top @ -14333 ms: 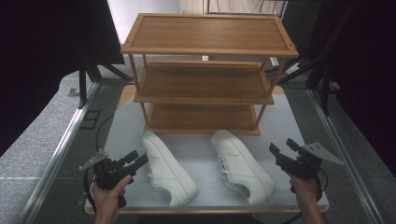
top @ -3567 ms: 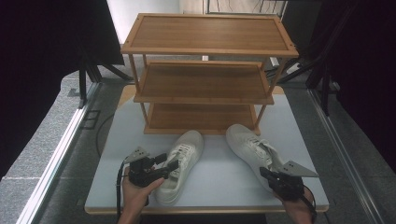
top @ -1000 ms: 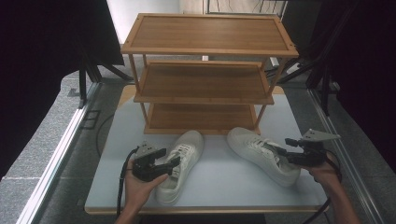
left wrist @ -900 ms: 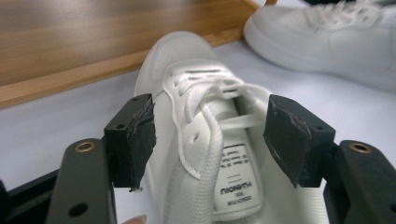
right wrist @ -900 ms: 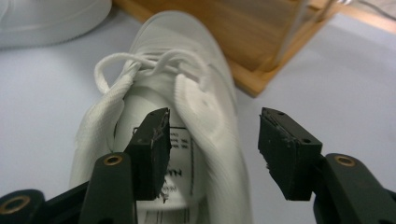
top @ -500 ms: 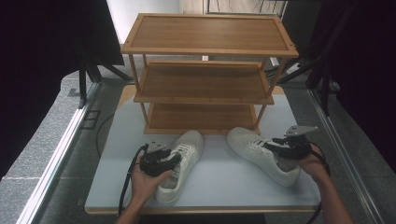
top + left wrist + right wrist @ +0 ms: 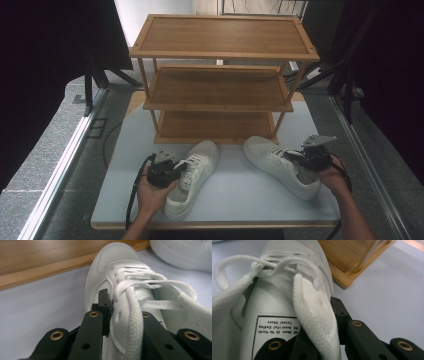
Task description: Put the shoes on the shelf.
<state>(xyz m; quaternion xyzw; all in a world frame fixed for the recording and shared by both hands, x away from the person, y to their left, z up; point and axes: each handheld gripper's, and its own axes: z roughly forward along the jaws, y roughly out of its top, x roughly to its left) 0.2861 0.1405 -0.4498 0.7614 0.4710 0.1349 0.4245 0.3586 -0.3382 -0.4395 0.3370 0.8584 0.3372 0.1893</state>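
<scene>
1. Left hand-held gripper [image 7: 176, 170] has just been closing its jaws and now pinches the side wall of the left white lace-up sneaker [image 7: 192, 177].
2. Right hand-held gripper [image 7: 300, 159], jaws likewise just closing, clamps the collar of the right white sneaker [image 7: 280, 166].
3. Both shoes rest on the pale tabletop [image 7: 235, 195], just before the wooden three-tier rack [image 7: 220, 80].
4. Lift each level, likely keeping the pinch firm on the soft wall.

A wooden shoe rack [image 7: 218, 85] blocks the table's [image 7: 245, 195] far edge, its three shelves bare and open at the front. Two white shoes [image 7: 192, 176] [image 7: 282, 166] crowd the middle, leaving a clear lane between them.
</scene>
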